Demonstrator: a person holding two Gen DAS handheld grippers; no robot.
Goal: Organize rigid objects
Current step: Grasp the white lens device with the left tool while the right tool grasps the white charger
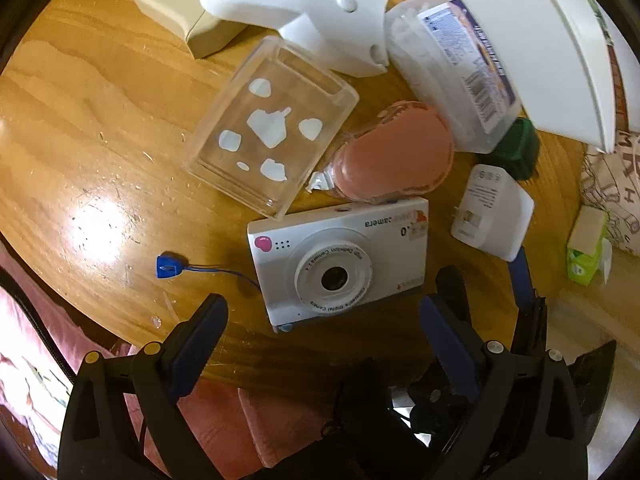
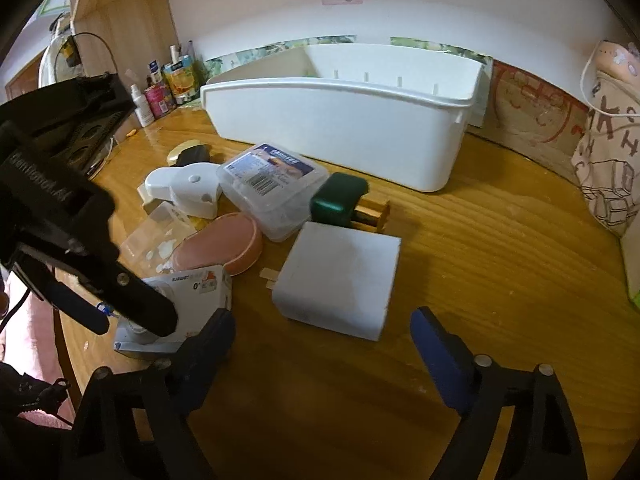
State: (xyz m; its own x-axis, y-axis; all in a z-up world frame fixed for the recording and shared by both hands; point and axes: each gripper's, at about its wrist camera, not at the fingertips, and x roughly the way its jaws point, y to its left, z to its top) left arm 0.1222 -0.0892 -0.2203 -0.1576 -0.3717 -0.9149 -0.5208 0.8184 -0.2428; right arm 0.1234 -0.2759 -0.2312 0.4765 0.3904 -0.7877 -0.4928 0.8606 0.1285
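Note:
A white toy camera (image 1: 340,260) lies face up on the wooden table (image 1: 80,120). My left gripper (image 1: 324,316) is open and hovers just above it, fingers on either side. It also shows in the right wrist view (image 2: 188,284), partly behind the left gripper. A white charger block (image 2: 340,284) lies just ahead of my right gripper (image 2: 320,328), which is open and empty. Beyond lie a pink oval case (image 2: 224,248), a clear labelled box (image 2: 272,188), a green-capped item (image 2: 340,200) and a white plastic piece (image 2: 184,188). A white bin (image 2: 340,116) stands at the back.
A clear plastic case (image 1: 272,124) and a beige box (image 1: 180,4) lie left of the pile. Bottles (image 2: 160,92) stand at the back left. A printed cloth bag (image 2: 608,148) stands at the right. A small green carton (image 1: 584,248) sits by the table's right edge.

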